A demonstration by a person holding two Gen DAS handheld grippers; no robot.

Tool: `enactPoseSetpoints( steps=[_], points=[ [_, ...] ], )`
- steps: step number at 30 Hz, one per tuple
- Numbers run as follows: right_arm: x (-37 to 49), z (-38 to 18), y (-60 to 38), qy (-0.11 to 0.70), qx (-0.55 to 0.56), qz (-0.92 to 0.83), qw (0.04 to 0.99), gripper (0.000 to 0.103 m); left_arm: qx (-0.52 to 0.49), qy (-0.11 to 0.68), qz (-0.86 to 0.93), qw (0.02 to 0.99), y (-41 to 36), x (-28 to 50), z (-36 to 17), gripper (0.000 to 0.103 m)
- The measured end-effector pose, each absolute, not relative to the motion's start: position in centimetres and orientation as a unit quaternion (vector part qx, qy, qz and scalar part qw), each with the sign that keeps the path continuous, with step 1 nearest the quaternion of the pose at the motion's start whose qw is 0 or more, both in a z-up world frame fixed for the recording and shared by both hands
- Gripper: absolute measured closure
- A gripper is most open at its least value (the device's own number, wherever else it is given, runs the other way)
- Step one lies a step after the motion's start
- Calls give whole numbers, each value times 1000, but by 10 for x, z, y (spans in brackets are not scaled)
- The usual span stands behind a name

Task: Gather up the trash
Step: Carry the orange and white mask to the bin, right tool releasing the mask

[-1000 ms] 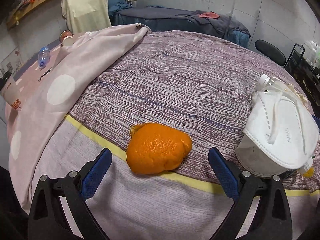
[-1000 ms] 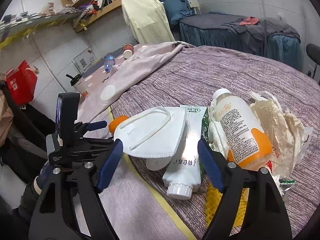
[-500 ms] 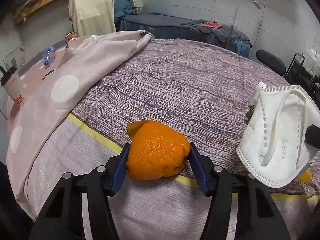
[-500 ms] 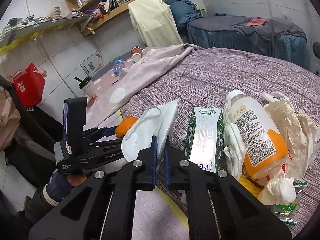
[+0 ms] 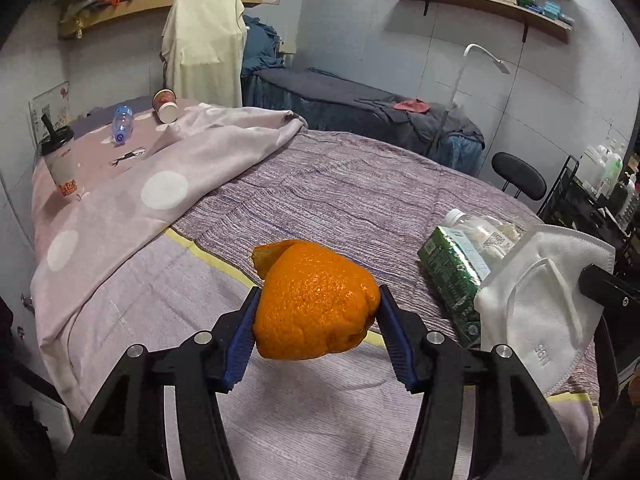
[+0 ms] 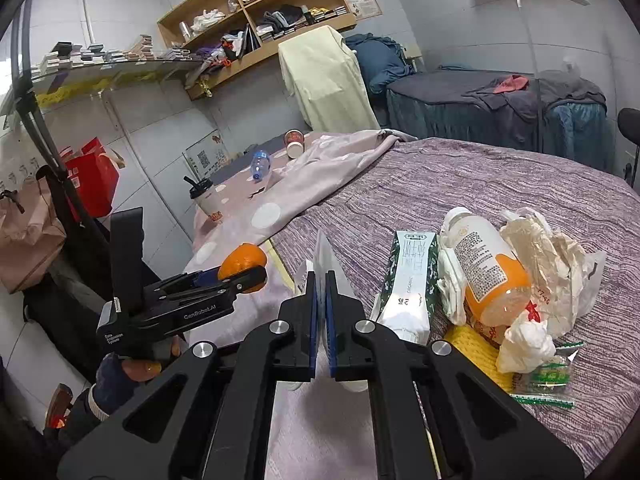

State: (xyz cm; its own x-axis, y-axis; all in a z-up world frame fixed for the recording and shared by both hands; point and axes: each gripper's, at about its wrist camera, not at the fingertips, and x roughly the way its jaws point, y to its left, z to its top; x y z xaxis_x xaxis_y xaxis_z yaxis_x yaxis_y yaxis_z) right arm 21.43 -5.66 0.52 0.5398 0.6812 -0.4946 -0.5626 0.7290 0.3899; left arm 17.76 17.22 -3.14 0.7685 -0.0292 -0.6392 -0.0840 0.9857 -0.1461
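Your left gripper (image 5: 316,330) pinches the bumpy orange citrus peel (image 5: 316,300) between its blue pads, lifted clear of the striped purple bedspread (image 5: 360,192), presumably so it can be carried off as trash. Your right gripper (image 6: 321,312), level and pointing toward twelve o'clock, has its tongs pressed together on the folded white face mask (image 6: 325,256). The remaining litter, a green-and-white carton (image 6: 412,280) and an orange-labelled plastic bottle (image 6: 488,264), lies at its two o'clock.
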Motion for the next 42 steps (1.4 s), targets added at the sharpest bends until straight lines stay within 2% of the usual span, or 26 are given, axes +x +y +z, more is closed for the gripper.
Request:
enactPoseSetpoints(
  steps=[19,42],
  points=[
    [144,27,-190,261,130,256,921,98,-58,307,-84,946,54,134,-7,47],
    [101,-16,-414,256,199,-23,946,98,-7,319,-258,912,-99,137,-9,47]
  ],
)
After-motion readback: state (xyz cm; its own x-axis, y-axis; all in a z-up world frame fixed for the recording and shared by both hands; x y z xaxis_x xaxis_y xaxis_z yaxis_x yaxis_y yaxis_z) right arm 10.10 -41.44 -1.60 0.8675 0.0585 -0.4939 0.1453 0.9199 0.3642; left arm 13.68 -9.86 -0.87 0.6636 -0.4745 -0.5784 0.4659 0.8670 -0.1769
